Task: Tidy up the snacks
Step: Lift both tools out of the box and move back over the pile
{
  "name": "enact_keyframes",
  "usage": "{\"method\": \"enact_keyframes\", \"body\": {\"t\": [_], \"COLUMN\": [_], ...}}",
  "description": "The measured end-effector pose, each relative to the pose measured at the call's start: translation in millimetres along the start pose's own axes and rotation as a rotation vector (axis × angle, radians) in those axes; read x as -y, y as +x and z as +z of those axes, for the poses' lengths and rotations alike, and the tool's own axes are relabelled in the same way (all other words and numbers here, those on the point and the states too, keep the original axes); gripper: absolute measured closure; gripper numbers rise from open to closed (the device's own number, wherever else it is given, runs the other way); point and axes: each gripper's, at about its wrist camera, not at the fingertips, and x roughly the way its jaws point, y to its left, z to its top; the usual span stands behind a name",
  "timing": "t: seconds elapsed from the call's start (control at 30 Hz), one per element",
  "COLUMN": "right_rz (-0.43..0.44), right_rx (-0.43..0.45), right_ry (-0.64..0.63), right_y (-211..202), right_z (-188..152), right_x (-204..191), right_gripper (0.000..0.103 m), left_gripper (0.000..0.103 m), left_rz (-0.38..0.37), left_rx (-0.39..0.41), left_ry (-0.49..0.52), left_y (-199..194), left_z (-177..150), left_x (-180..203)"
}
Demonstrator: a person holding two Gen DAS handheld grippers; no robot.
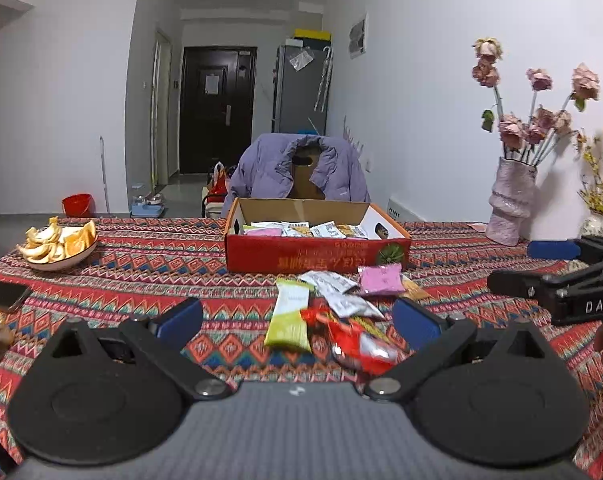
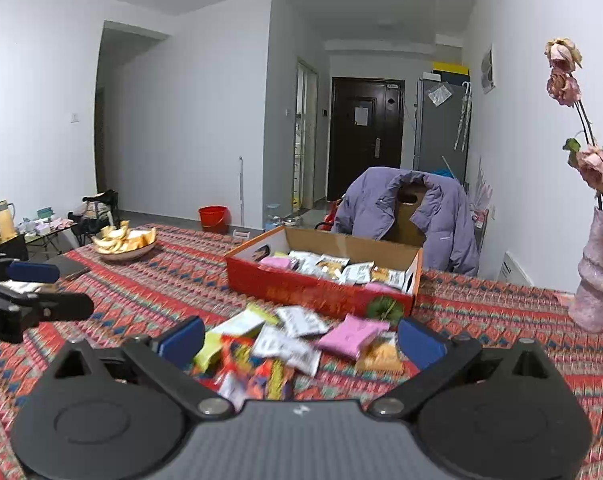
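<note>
A red cardboard box (image 1: 317,256) (image 2: 321,292) holding several snack packets stands mid-table. In front of it lies a loose heap of snacks: a green-white bar (image 1: 289,318), a red packet (image 1: 357,344), white sachets (image 1: 341,292) and a pink packet (image 1: 381,279) (image 2: 351,336). My left gripper (image 1: 297,320) hangs open above the near side of the heap, nothing between its blue pads. My right gripper (image 2: 301,338) is open too, over the same heap, holding nothing. Each gripper shows at the edge of the other's view: the right gripper (image 1: 549,268), the left gripper (image 2: 41,292).
A plate of orange peels (image 1: 57,246) (image 2: 125,242) sits far left on the patterned tablecloth (image 1: 141,264). A pink vase of dried roses (image 1: 511,200) (image 2: 599,272) stands at the right. A dark phone (image 1: 3,294) lies near the left edge. A chair with a purple jacket (image 1: 301,168) is behind the box.
</note>
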Motion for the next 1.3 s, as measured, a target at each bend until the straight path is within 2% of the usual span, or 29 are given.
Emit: {"method": "enact_keyframes", "body": {"t": [0.1, 0.2, 0.27, 0.43, 0.53, 0.87, 1.0, 1.3], "right_rz": [0.009, -0.068, -0.085, -0.054, -0.073, -0.046, -0.021, -0.041], "right_rx": [-0.003, -0.001, -0.002, -0.040, -0.053, -0.094, -0.121, -0.136], "right_ry": [-0.024, -0.088, -0.110, -0.046, -0.026, 0.014, 0.070, 0.110], "right_y": [-18.3, -31.9, -41.5, -55.0, -52.6, -25.1, -8.0, 20.6], "right_z": [-22.4, -41.8, -55.6, -82.2, -89.4, -84.3, -80.0, -66.4], "right_x": [-12.9, -24.3, -29.1, -24.8, -20.8, -7.6, 0.4, 23.0], "right_gripper": [0.000, 0.000, 0.000, 0.000, 0.000, 0.000, 0.000, 0.000], "left_gripper": [0.000, 0.000, 0.000, 0.000, 0.000, 0.000, 0.000, 0.000], "left_rz": [0.032, 0.053, 0.074, 0.093, 0.082, 0.063, 0.047, 0.005], "left_rx": [0.017, 0.014, 0.010, -0.030, -0.057, -0.096, -0.121, -0.162], "left_ry": [-0.013, -0.033, -0.044, -0.057, -0.075, -0.077, -0.085, -0.059], "left_y": [-22.1, -38.5, -45.4, -48.0, -41.7, -12.2, 4.8, 52.4], "left_z": [-17.2, -30.3, -37.4, -51.8, -53.7, -47.1, -44.3, -33.7], "left_x": [-0.2, -2.1, -3.9, -7.7, -11.1, -12.3, -12.8, -4.6]}}
